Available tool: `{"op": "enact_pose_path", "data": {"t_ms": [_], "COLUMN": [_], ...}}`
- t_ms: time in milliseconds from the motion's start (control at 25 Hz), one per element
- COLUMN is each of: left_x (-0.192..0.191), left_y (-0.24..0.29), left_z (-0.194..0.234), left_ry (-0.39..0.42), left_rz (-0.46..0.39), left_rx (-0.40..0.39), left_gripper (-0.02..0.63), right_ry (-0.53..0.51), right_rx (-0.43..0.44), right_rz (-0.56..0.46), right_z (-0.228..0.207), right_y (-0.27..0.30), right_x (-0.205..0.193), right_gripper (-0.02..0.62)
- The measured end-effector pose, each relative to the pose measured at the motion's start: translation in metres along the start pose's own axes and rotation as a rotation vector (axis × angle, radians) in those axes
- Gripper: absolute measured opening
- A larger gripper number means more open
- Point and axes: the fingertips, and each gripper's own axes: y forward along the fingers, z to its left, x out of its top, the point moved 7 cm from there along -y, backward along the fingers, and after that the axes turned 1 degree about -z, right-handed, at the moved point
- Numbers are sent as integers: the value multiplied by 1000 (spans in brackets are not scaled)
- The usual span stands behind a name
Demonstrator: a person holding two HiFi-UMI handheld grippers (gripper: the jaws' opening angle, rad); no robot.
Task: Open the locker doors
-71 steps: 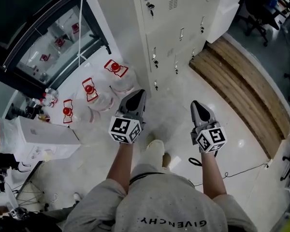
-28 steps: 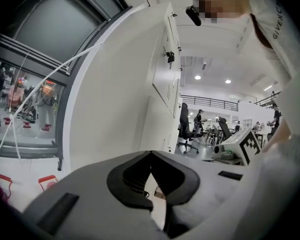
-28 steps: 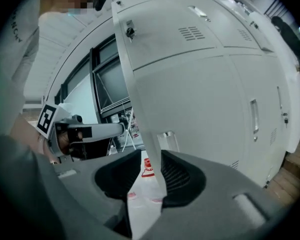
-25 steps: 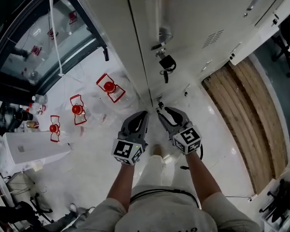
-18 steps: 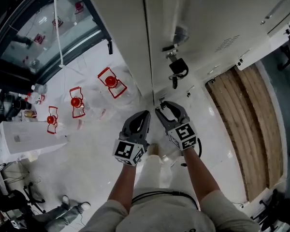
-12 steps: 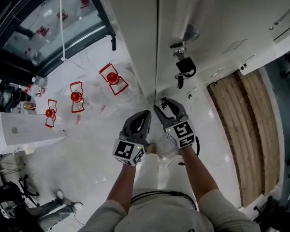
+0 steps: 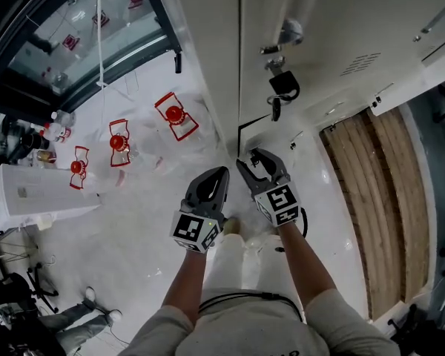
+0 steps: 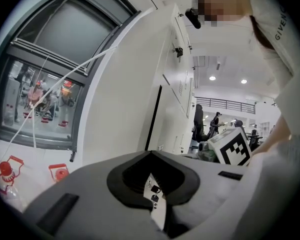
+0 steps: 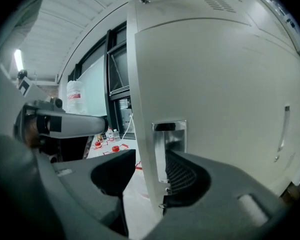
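A bank of cream metal lockers (image 7: 334, 21) fills the top of the head view, with a black padlock (image 7: 283, 86) hanging on one door. My right gripper (image 7: 251, 162) is at that door's left edge, where a thin dark gap (image 7: 239, 136) shows. In the right gripper view, the door's edge (image 9: 142, 134) stands between the jaws of the right gripper (image 9: 150, 156), which are opening. One pad is in front of the chrome recessed handle (image 9: 169, 139); the other stands off the edge. My left gripper (image 7: 219, 176) hangs shut beside it with nothing in it, its tips (image 8: 151, 154) meeting.
Three water jugs with red caps (image 7: 172, 116) stand on the white floor to the left, below a dark-framed window (image 7: 74, 43). A white box (image 7: 44, 191) sits at far left. A wooden platform (image 7: 378, 191) runs along the right. The person's legs are right below the grippers.
The person has stepped close to the lockers. The right gripper has come up to the door's edge and its jaws have spread. A dark gap now shows along that edge.
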Motion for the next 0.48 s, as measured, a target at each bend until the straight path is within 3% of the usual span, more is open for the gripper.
{"op": "enact_pose_path", "data": {"t_ms": [480], "left_x": [-9], "left_y": [1], "left_z": [-31], "left_ry": [0], "left_rz": [21], "left_rx": [-77], "left_gripper": [-2], "right_ry": [27], "right_rx": [-84], "right_rz": [-15], "right_z": [9], "right_y": [-59], "right_x": [-20], "right_gripper": [176]}}
